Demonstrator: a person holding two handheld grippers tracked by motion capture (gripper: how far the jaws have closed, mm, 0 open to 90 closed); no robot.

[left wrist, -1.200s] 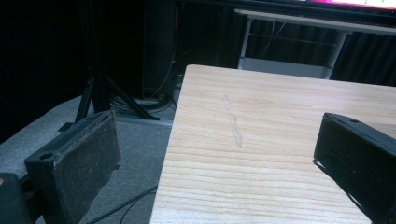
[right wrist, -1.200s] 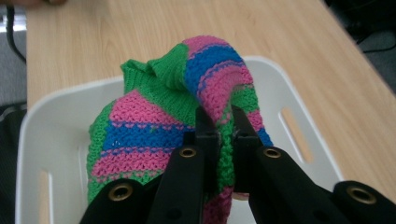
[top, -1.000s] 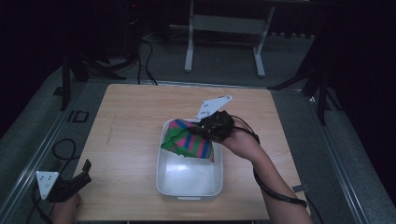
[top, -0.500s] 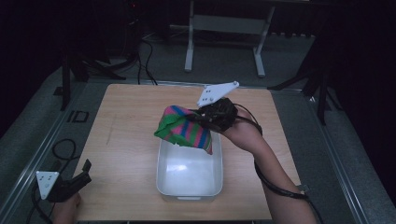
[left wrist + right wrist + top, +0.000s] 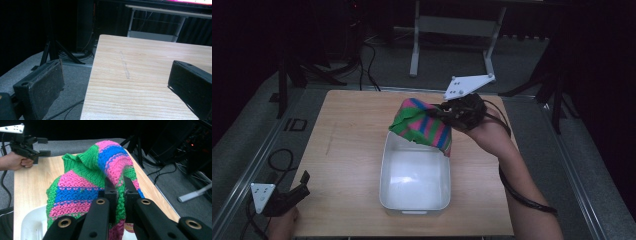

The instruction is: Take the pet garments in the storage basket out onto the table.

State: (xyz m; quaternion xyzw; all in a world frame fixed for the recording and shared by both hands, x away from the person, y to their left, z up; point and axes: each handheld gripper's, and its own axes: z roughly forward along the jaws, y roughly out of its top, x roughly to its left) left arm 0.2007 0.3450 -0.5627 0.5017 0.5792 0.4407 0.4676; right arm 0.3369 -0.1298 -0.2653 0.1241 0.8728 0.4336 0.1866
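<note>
The right gripper fingers pinch the striped knit cloth; it drapes beyond them.

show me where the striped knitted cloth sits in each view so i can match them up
High view: the striped knitted cloth hangs at the centre, above the far end of the white tub, pinched by the right hand-held gripper.
Left gripper view: wooden table between open jaws; the cloth lies outside this picture.
Right gripper view: the cloth fills the centre, clamped between the jaws.
Shared landmark: the wooden table.
</note>
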